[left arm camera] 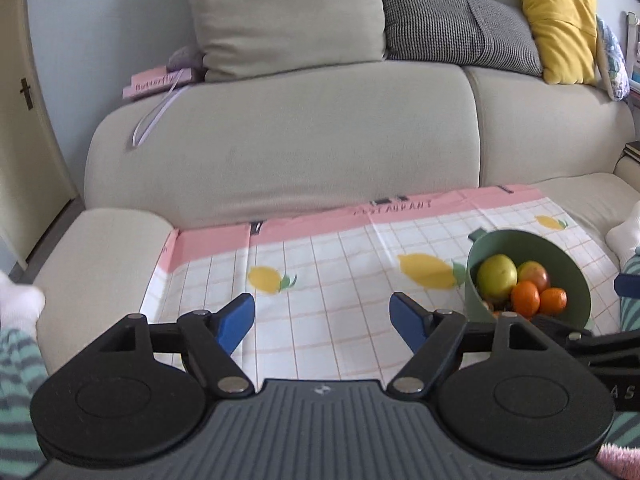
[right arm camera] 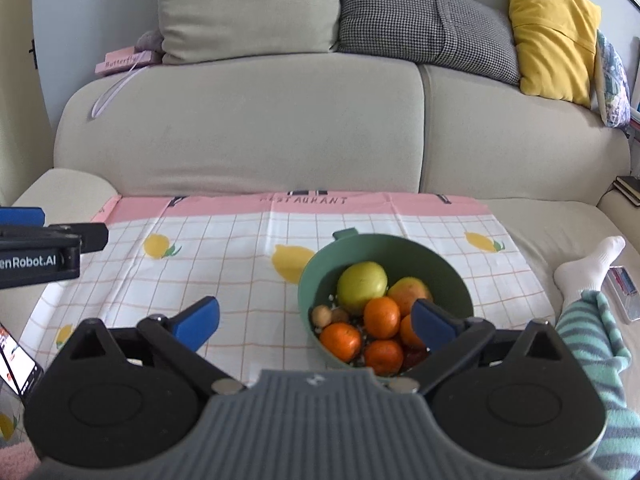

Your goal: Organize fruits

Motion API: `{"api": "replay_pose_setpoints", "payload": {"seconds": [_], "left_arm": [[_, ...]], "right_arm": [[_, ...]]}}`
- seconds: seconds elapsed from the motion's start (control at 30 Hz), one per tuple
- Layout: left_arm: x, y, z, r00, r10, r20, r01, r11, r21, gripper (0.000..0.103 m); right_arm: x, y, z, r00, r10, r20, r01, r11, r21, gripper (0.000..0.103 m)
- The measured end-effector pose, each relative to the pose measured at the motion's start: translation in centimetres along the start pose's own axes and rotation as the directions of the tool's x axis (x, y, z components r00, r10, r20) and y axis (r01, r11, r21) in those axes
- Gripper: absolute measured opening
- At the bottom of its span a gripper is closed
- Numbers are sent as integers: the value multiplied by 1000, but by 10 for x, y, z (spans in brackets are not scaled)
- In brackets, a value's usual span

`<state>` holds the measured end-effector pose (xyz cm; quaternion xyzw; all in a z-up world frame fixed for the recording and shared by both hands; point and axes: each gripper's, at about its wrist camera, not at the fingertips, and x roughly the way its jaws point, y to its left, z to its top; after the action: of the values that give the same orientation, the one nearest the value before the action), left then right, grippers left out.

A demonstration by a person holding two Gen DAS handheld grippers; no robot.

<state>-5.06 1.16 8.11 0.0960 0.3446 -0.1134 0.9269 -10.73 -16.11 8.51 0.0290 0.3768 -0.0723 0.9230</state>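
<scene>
A round green plastic bowl (right arm camera: 448, 276) with a small tab handle on its far rim is seen resting on a white checked cloth printed with yellow lemons and a pink border (right arm camera: 240, 240), which is spread over the seat of a beige fabric sofa (right arm camera: 248, 128).

Inside the bowl, a yellow-green round fruit (right arm camera: 362, 286) is piled at the far side, with a reddish-yellow fruit (right arm camera: 408, 292) touching it on the right. Nearer the bowl's front rim, several small orange mandarins (right arm camera: 382, 317) are clustered, and a small brown nut-like item (right arm camera: 321, 315) is tucked at the bowl's left wall.

The right gripper (right arm camera: 316, 322), black with blue fingertips, is held above the bowl's near edge with its jaws spread wide and nothing between them; its right fingertip is seen in front of the bowl's fruit.

The left gripper (left arm camera: 322, 320) is held to the left of the bowl, over bare cloth, its jaws likewise spread wide and empty.

Behind the bowl, along the sofa back, a beige cushion (right arm camera: 248, 8), a black-and-white houndstooth cushion (right arm camera: 424, 24) and a mustard-yellow cushion (right arm camera: 552, 32) are lined up. To the right of the bowl, a white-socked foot (right arm camera: 588, 268) and a teal striped trouser leg (right arm camera: 596, 344) are visible.
</scene>
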Motion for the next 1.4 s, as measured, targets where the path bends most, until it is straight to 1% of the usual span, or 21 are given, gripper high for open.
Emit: {"api": "replay_pose_setpoints", "payload": {"seconds": [0.1,0.27,0.37,0.47,0.6,0.7,0.93,1.4], "left_arm": [[4,2,-15,999,1,-37,-1,1000,-15,90],[9,-1,-31,998,-19,-54,18,1000,-20,90],[14,-4,-35,998,-8,-57,7,1000,-16,90],[20,-6,-39,997,-12,-71,11,1000,-12,90],[28,-4,-43,995,-29,-99,26,999,-28,90],[32,-3,-44,993,-28,-113,24,999,-36,90],[34,-1,-45,992,-23,-127,19,999,-35,90],[35,0,-45,991,-23,-132,18,999,-36,90]], "right_arm": [[0,5,-6,1000,-3,-1,3,1000,-18,99],[7,9,-14,1000,-10,-18,10,999,-35,99],[14,12,-19,1000,-20,-25,18,999,-48,99],[21,13,-22,999,-23,-33,21,998,-55,99],[29,12,-25,998,-22,-52,19,999,-46,99],[32,11,-25,998,-21,-60,18,999,-45,99],[33,12,-25,998,-17,-59,13,999,-53,99],[31,14,-25,998,-13,-55,10,998,-64,99]]}}
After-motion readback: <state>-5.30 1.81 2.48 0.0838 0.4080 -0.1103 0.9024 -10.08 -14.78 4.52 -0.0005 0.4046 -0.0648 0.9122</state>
